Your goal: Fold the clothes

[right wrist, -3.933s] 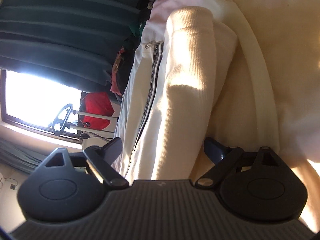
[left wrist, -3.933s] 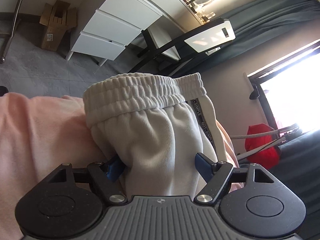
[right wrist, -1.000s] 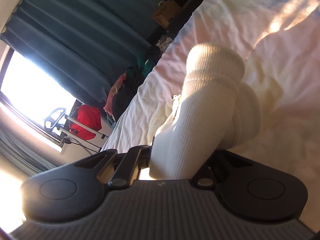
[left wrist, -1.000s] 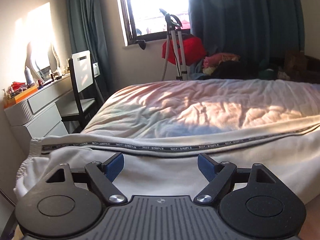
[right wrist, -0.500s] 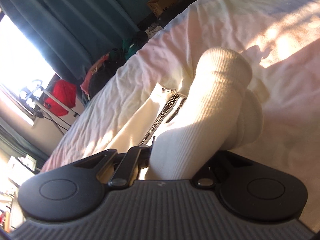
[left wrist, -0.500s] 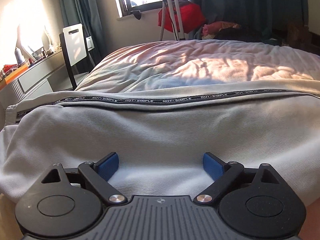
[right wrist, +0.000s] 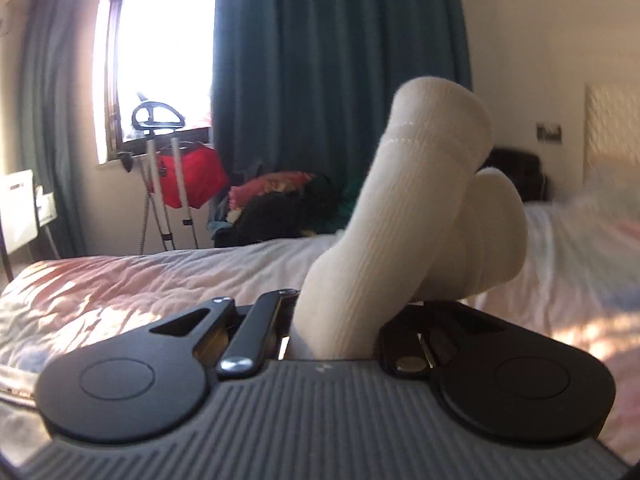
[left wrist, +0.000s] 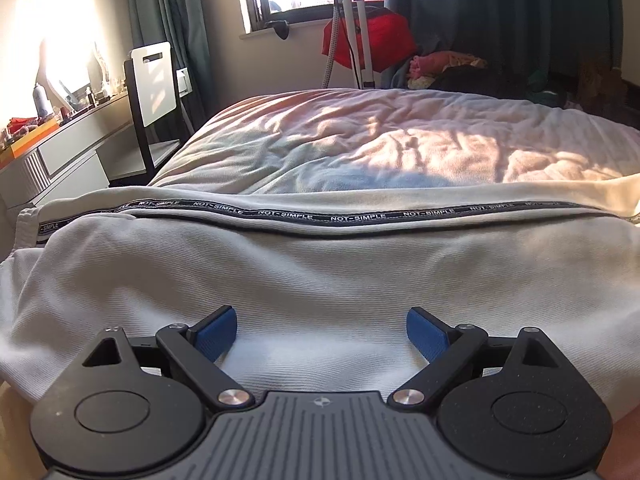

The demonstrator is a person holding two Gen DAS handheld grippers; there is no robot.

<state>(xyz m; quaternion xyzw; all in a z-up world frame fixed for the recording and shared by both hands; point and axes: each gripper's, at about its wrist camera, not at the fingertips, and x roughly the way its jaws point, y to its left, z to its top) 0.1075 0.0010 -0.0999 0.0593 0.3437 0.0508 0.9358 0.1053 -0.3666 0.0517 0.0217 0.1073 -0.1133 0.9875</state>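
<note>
A pair of cream sweatpants (left wrist: pixel 320 272) with a black "NOT-SIMPLE" side stripe (left wrist: pixel 320 214) lies lengthwise across the near edge of the bed (left wrist: pixel 380 136). My left gripper (left wrist: pixel 320 332) is open, its blue pads resting on the fabric, gripping nothing. My right gripper (right wrist: pixel 336 320) is shut on the ribbed cuff end of the sweatpants (right wrist: pixel 404 208). The cuff sticks up and folds over above the jaws. The right fingertips are hidden by the cloth.
A black chair with a white back (left wrist: pixel 154 88) and a dresser (left wrist: pixel 60 152) stand left of the bed. A red bag (left wrist: pixel 372 38) on a stand and a clothes pile (right wrist: pixel 280 200) sit by the window. A headboard (right wrist: pixel 612 132) is at the far right.
My right gripper has swung upward with the cuff, its view turning from the bed surface to the window wall. My left gripper stayed open on the sweatpants, almost still.
</note>
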